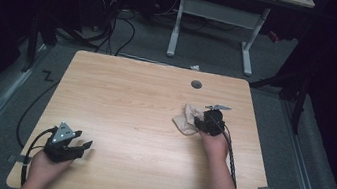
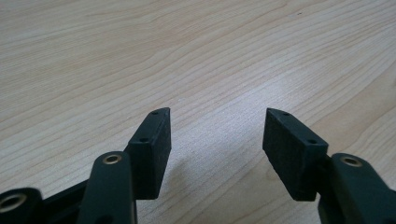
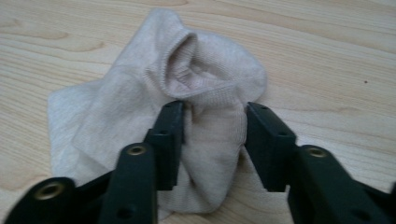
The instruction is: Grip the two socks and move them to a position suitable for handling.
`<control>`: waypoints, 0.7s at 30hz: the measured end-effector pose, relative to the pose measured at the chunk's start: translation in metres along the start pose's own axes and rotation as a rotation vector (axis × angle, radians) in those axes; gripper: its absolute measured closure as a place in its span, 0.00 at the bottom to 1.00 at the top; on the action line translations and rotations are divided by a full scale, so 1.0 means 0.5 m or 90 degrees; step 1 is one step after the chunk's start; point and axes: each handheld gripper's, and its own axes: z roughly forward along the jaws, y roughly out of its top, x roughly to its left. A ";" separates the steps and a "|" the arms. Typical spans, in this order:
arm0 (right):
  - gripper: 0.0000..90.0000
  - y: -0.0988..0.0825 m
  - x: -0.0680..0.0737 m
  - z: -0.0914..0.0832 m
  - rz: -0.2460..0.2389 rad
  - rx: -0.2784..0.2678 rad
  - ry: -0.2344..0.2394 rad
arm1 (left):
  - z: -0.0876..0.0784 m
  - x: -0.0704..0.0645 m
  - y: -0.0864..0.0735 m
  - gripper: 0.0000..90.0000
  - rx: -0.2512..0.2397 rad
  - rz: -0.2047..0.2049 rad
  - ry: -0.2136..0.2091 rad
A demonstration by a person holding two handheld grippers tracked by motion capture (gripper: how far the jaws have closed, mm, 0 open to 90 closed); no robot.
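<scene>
One crumpled beige sock (image 3: 196, 116) on table (image 1: 129, 104), ribbed cuff gaping upward; right gripper (image 3: 212, 126) jaws pinch a fold, left gripper (image 2: 217, 135) jaws open, empty.

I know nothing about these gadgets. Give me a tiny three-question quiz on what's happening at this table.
1. True or false: the left gripper has something between its jaws.
2. What does the right gripper have its jaws around: A a cup, B a beige sock, C a cable?
3. What does the sock lie on?

Key: 1 false, its jaws stand apart over bare wood. 2 B; the pads sit against a bunched fold of it. 3 The wooden table.
</scene>
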 end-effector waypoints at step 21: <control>0.97 0.007 0.025 -0.052 -0.070 -0.039 -0.002 | 0.004 -0.004 0.000 0.47 0.004 0.007 -0.003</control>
